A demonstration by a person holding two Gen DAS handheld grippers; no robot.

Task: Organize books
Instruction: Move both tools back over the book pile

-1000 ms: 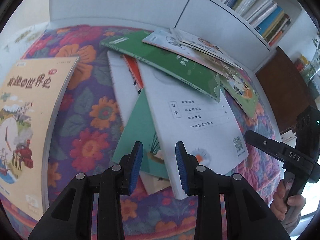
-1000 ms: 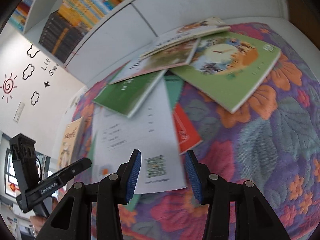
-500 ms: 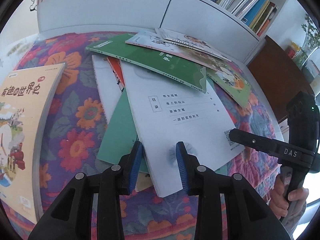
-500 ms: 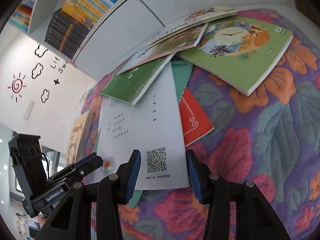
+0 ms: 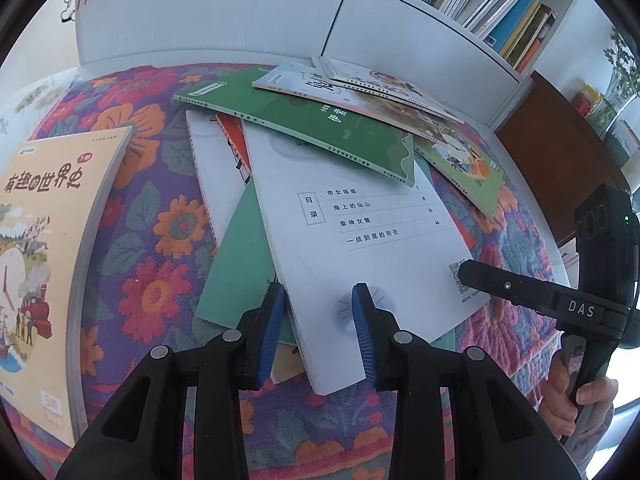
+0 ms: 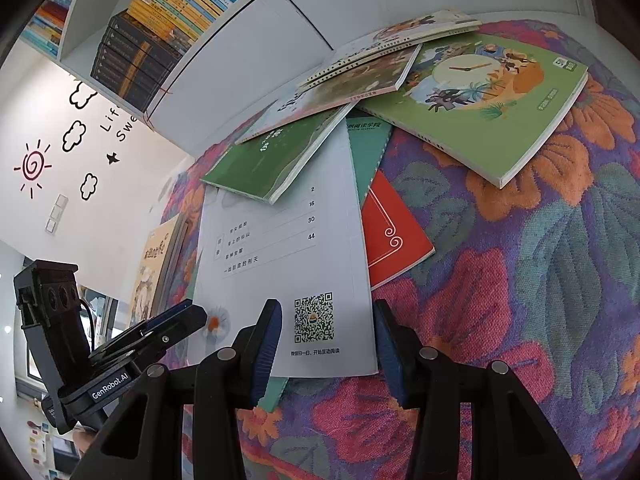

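Observation:
A loose pile of books lies on a floral cloth [image 5: 152, 280]. On top near me is a white book [image 5: 360, 248] with a contents list and QR code, also in the right wrist view [image 6: 288, 264]. A dark green book [image 5: 320, 132] overlaps its far end. My left gripper [image 5: 318, 316] is open, its jaws straddling the white book's near left corner. My right gripper [image 6: 326, 344] is open, its jaws around the near edge by the QR code. A separate yellow book [image 5: 44, 248] lies at left.
A light green clock-cover book [image 6: 492, 100], a red book [image 6: 396, 232] and a teal book [image 5: 244, 272] are in the pile. White cabinet [image 5: 240, 12] with filled bookshelves stands behind. A brown wooden table [image 5: 560, 152] is at right.
Both grippers moved forward toward the white book; its near edge now sits between each pair of jaws. The books have not moved.

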